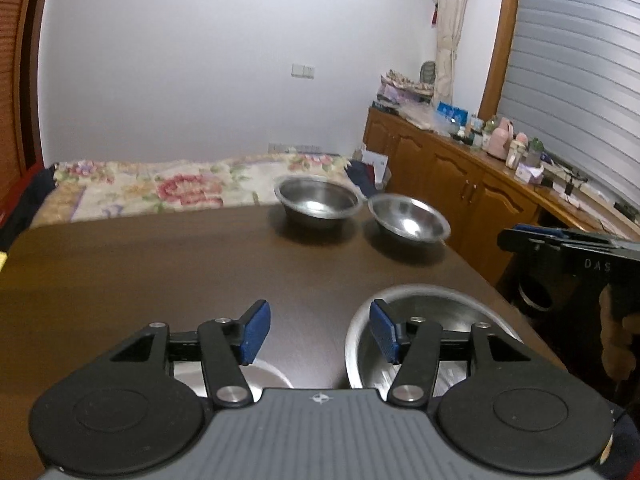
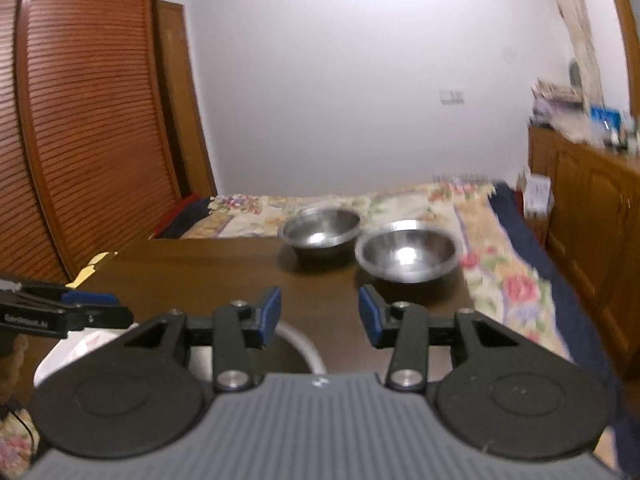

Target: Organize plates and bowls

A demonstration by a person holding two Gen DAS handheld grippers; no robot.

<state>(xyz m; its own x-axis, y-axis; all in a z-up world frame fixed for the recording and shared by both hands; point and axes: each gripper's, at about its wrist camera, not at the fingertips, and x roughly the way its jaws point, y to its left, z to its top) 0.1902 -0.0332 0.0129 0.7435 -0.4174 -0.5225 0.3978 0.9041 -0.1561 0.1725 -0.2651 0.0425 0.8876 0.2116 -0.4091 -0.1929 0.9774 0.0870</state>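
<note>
Two steel bowls sit touching at the table's (image 1: 160, 272) far edge, upper middle of both frames: far bowl (image 1: 319, 200), right bowl (image 1: 409, 219). A near bowl (image 1: 448, 304) lies at lower right, directly under the left gripper (image 1: 318, 332), nearer than the right gripper (image 2: 319, 322). Both jaws are spread, holding nothing.

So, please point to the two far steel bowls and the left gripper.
Far left bowl (image 1: 320, 200), left wrist view, inner wall.
Far right bowl (image 1: 408, 218), left wrist view, inside.
Left gripper (image 1: 318, 330), left wrist view, midway between fingertips.
</note>
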